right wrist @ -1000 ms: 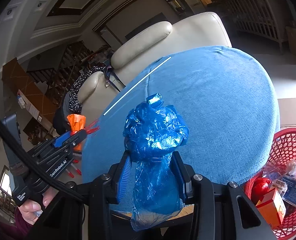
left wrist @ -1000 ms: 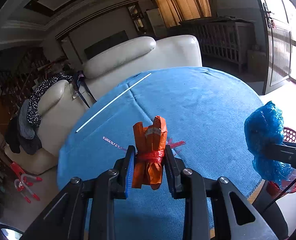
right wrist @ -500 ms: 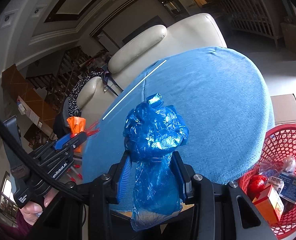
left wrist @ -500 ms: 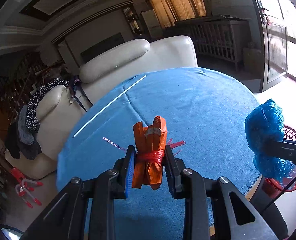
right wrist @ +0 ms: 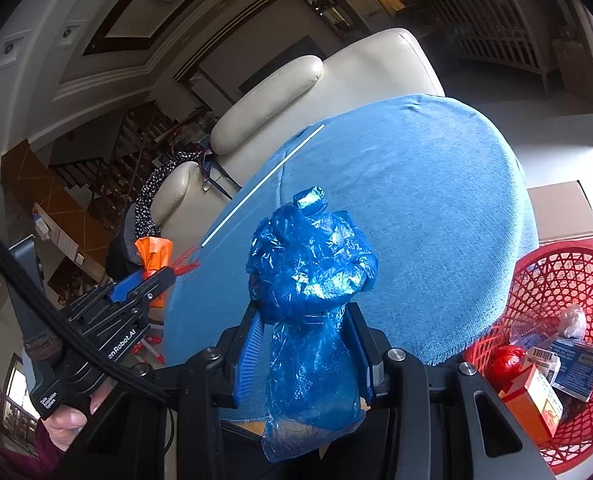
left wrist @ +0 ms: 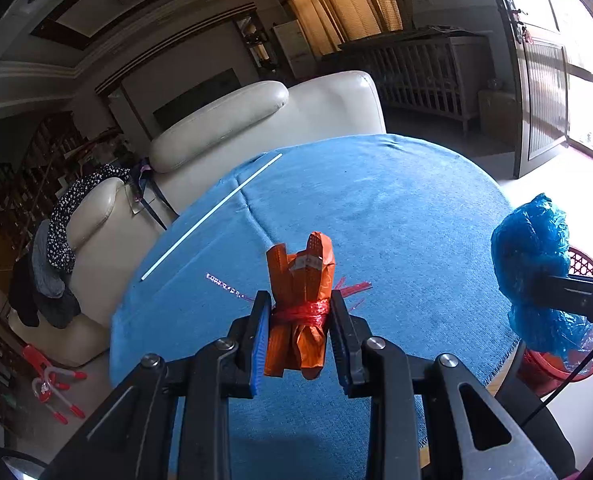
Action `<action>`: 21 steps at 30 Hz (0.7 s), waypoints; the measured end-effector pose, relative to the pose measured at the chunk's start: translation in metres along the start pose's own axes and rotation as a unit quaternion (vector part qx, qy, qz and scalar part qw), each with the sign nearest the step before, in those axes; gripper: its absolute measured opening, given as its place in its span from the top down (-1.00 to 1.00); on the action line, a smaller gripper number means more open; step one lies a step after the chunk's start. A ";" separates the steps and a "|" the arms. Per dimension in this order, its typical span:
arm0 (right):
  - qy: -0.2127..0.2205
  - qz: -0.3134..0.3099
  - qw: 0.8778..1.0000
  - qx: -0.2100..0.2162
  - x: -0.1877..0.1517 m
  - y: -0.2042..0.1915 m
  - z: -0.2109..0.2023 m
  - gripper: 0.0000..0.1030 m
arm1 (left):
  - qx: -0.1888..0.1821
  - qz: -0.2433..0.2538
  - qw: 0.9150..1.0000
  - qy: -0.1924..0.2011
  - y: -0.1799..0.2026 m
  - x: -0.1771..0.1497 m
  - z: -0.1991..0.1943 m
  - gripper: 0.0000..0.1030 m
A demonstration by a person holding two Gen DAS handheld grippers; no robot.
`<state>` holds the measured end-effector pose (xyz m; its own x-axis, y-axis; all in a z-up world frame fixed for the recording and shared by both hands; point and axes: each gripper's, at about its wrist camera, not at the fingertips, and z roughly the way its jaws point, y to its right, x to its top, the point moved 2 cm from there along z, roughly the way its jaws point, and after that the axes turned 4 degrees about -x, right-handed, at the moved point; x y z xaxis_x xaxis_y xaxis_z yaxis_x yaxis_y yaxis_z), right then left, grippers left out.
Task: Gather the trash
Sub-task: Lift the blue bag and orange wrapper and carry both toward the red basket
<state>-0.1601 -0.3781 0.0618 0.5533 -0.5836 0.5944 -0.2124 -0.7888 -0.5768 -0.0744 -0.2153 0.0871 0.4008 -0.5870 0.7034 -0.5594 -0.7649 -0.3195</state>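
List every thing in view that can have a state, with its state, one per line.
left claw: shut on the orange wrapper
orange wrapper: bunched, tied with red string, held above the table
right claw: shut on the blue plastic bag
blue plastic bag: crumpled, held off the table
red basket: upright beside the table, holding boxes and wrappers
white straw: lying flat on the blue tablecloth

In front of you, a round table (left wrist: 396, 216) covered in blue cloth carries a thin white stick (left wrist: 212, 216) near its far-left edge and red plastic shreds (left wrist: 352, 286).
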 end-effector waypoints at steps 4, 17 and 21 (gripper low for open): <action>0.001 0.004 1.000 0.000 -0.001 0.002 -0.004 0.16 | -0.002 0.005 1.000 0.000 0.003 0.001 0.000 0.42; 0.008 0.013 1.000 -0.001 -0.003 0.005 -0.015 0.16 | -0.008 0.018 1.000 0.003 0.013 0.005 -0.001 0.42; 0.011 0.015 1.000 -0.001 -0.005 0.004 -0.017 0.16 | -0.009 0.022 1.000 0.004 0.018 0.007 -0.002 0.42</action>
<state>-0.1770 -0.3819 0.0657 0.5296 -0.6104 0.5890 -0.2307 -0.7718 -0.5925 -0.0833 -0.2321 0.0876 0.3688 -0.6181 0.6942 -0.5894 -0.7330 -0.3396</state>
